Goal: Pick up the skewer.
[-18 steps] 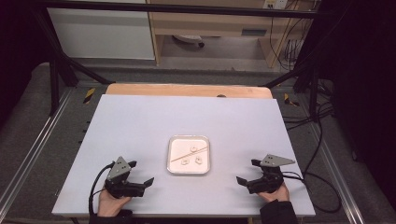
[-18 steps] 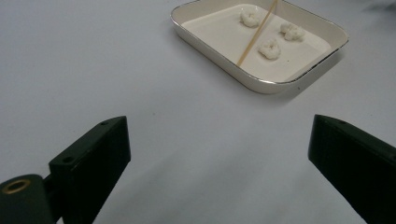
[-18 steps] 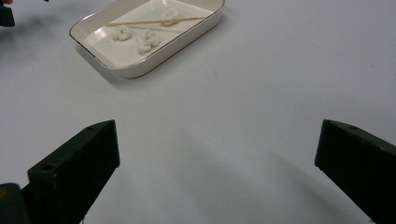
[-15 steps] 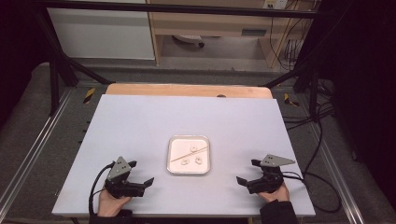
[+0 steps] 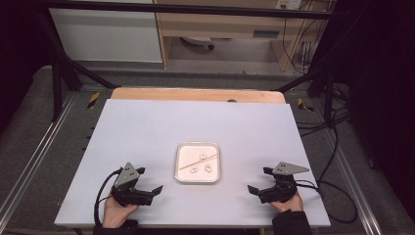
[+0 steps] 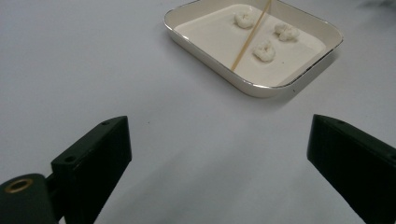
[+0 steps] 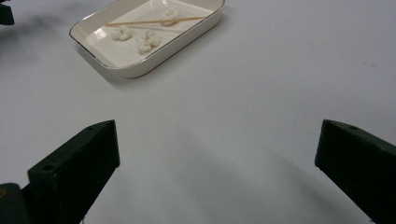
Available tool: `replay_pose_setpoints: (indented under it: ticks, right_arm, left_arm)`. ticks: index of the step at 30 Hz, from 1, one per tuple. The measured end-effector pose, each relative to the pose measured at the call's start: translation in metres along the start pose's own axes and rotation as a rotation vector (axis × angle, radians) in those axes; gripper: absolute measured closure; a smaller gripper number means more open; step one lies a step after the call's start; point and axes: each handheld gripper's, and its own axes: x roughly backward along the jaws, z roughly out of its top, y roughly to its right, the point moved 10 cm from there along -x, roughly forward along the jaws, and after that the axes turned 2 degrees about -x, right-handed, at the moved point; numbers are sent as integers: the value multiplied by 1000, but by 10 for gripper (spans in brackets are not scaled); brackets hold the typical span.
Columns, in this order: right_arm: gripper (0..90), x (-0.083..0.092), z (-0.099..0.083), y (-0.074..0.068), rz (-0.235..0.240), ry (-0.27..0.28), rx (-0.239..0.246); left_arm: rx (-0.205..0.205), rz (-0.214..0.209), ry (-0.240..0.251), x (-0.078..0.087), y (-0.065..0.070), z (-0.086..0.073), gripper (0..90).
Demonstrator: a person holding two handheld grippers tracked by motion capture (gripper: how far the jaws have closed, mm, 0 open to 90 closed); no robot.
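My left gripper [image 5: 149,188] sits low at the lower left of the high view, resting near the table's [image 5: 147,127] near edge with my hand [image 5: 115,213] behind it. Its jaws stand wide apart with nothing between them, just bare table surface. In the left gripper view the two black jaws rise at the lower left and lower right corners, and the tray [image 6: 212,39] lies at the top of the frame, right of centre, well apart from them.

My right gripper [image 5: 259,183] sits at the lower right of the high view, also near the table's near edge, pointing toward the middle. Its jaws are spread wide too, holding nothing. In the right gripper view the tray [image 7: 187,35] lies at the upper left of the frame, far from the jaws.

The tray [image 5: 181,166] is a shallow white dish with rounded corners, lying flat at the centre of the high view, between my two grippers and slightly farther up the frame. Inside it lie three small white pieces [image 6: 265,50] and a thin stick [image 6: 250,32]. The stick lies slantwise across the tray floor; in the right gripper view it passes over or against one piece [image 7: 169,15], while the other two pieces [image 7: 123,32] lie beside it, close together. Neither gripper touches the tray.
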Motion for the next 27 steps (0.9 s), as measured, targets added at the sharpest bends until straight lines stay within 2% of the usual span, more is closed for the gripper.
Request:
replay_pose_setpoints:
  ticks: [6, 17, 27]
  right_arm:
    - [6, 0, 0, 0, -1, 0, -2]
    - [6, 0, 0, 0, -1, -2, -1]
    - [6, 0, 0, 0, -1, -3, 0]
  left_arm:
    - [-7, 2, -4, 1, -1, 4, 66]
    - [-55, 10, -29, 0, -4, 22, 70]
    - [-101, 14, -63, -8, -4, 33, 73]
